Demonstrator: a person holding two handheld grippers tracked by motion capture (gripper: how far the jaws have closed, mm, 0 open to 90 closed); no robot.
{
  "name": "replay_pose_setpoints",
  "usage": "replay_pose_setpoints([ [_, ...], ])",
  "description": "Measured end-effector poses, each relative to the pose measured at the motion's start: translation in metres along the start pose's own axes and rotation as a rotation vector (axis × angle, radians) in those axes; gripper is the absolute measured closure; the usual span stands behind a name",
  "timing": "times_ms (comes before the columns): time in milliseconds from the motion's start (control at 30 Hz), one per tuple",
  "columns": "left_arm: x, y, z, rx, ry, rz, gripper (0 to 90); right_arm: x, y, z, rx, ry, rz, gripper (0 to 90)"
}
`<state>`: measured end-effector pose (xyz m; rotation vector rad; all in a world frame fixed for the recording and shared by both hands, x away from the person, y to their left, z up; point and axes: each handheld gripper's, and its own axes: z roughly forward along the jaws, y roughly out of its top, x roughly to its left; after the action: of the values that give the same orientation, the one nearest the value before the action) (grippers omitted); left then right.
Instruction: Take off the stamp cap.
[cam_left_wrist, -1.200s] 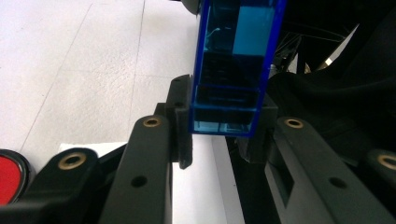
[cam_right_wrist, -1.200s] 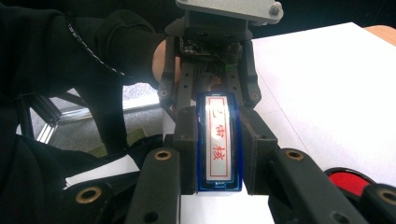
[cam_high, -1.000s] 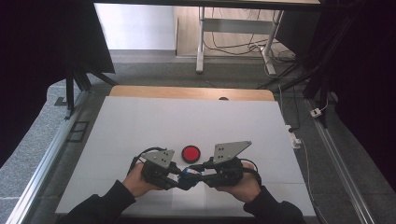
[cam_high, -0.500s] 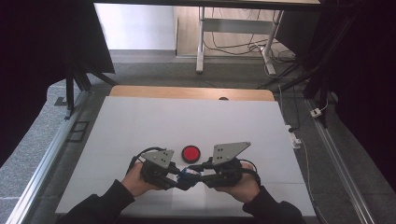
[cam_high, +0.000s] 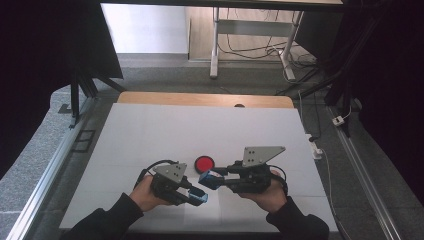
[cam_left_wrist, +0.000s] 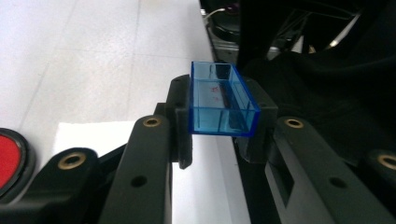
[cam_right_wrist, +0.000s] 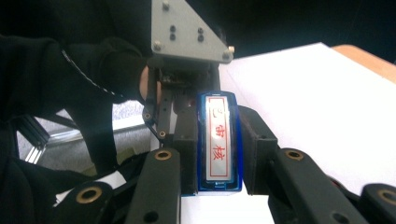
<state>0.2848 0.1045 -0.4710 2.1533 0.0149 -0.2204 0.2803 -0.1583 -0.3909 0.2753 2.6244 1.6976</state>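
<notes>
My left gripper (cam_high: 200, 199) is clamped on a clear blue plastic cap (cam_left_wrist: 223, 100), which sits squarely between its pads. My right gripper (cam_high: 206, 179) is clamped on a blue stamp body with a white label and red characters (cam_right_wrist: 218, 142). Both are held above the white table (cam_high: 150, 130), tips near each other. A round red ink pad (cam_high: 204, 163) lies just behind them.

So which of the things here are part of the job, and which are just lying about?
In the job:
- blue cap, in the left tongs
- blue stamp, in the right tongs
- red pad, just beyond both tongs

Lying about:
- cables on the floor
- plug strip beside the table
</notes>
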Motion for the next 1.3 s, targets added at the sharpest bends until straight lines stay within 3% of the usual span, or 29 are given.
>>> replay_pose_setpoints([
  [267,-0.003,0.0,0.004,0.049,0.066,-0.012,68.2,0.0,-0.003,0.003,0.02,-0.029,-0.004,71.3],
  [500,-0.007,0.0,0.001,0.052,0.113,-0.07,68.1,0.002,-0.004,0.005,0.039,-0.054,-0.002,71.3],
  [667,-0.013,-0.001,-0.006,0.052,0.158,-0.084,68.1,0.003,-0.004,0.006,0.045,-0.07,0.001,71.2],
  [967,-0.026,-0.003,-0.025,0.023,0.251,-0.125,67.8,0.002,-0.004,0.004,0.038,-0.077,0.002,71.2],
  [1300,-0.042,-0.015,-0.049,-0.038,0.336,-0.215,67.7,0.0,-0.004,0.002,0.03,-0.103,0.017,71.1],
])
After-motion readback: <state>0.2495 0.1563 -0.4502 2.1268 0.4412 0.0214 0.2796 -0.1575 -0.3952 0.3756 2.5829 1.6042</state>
